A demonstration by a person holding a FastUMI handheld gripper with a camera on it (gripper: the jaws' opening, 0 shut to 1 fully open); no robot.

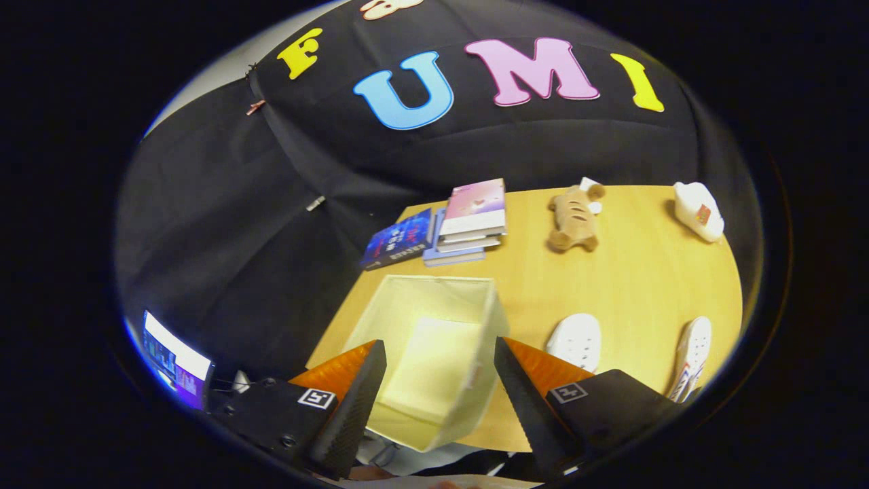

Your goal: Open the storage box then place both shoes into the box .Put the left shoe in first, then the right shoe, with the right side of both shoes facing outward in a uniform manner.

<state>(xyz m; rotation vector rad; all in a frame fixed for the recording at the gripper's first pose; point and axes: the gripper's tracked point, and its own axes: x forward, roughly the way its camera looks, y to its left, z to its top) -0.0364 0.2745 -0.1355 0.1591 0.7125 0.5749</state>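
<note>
The tabletop [645, 285] held the open, empty box [434, 339] seen between my spread tongs [440, 370], which held nothing. Two shoes [577, 341] lay beside it. Opening looked done; next I'd judged which was the left shoe and gripped it.

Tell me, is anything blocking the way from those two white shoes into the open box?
Nothing visible does. The shoes lie on bare table beside the open, empty box; the claw hangs open above it.
</note>
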